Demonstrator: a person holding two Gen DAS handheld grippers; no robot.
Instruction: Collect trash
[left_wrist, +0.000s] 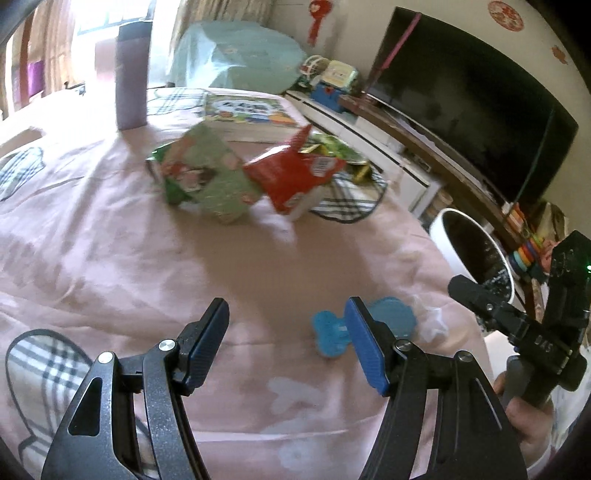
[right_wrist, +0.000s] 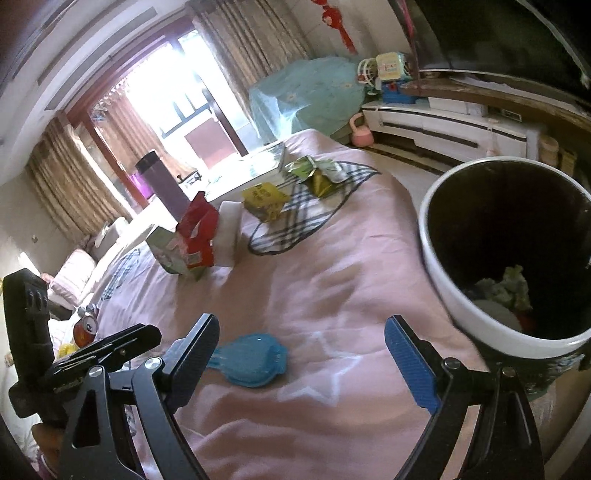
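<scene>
Landmark: I take the white bin (right_wrist: 480, 302) beside the pink bed (left_wrist: 184, 280) as my reference; it already has crumpled trash inside.
Left tool (left_wrist: 286, 332): released, jaws apart with nothing between them, hovering over the bed near the bin.
Right tool (right_wrist: 301, 354): released, jaws wide with nothing gripped, just beside the bin's rim.
Blue lid (right_wrist: 251, 360): flat on the bed, near the bin, below both tools; touching neither, as far as I can tell.
Red wrapper (left_wrist: 291, 177): farther up the bed from the bin, leaning against the green packet (left_wrist: 201, 173).
Yellow packet (right_wrist: 264, 201): beyond those, well apart from the bin.
</scene>
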